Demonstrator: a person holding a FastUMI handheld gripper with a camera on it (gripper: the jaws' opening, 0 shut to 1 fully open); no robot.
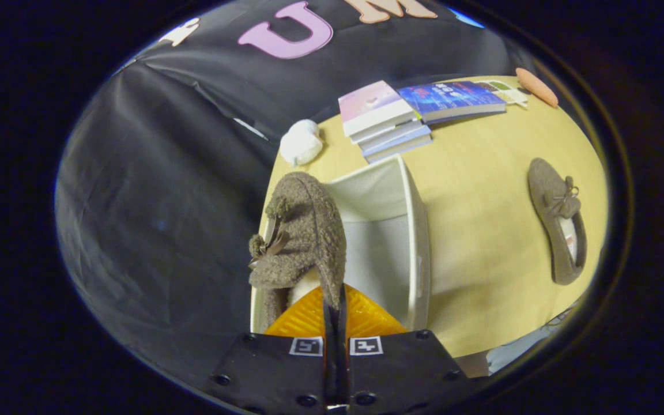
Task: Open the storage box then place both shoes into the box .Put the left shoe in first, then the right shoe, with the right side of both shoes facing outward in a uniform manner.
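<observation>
Gripper (335, 300) was clamped on the heel edge of the first shoe (300, 230), both fingers pinched nearly together with only the thin wall of the shoe between them. The shoe hung toe-away at about 11 o'clock from the fingertips, bow (267, 245) on its far left side, body sitting over the left wall of the open storage box (418, 230). The box was already open, its inside looked bare, and its mouth ran from the fingers out toward 12 o'clock. The second shoe (559, 222) lay flat on the table (482, 259) well apart from the box, at roughly 2 o'clock from the fingers. Books (392, 115) and a white fluffy thing (301, 142) sat beyond the box, clear of the work. I judged the step as lowering the first shoe in. To do it well: bring the shoe to the right so that it cleared the left wall, keep it on edge against that wall to leave room for the second, and check which side faced out before letting go. Couldn't tell from this angle whether the held shoe was the left one or which side faced outward. Risk: the soft box wall could fold if the sole dragged over it, so go down straight and release low.
</observation>
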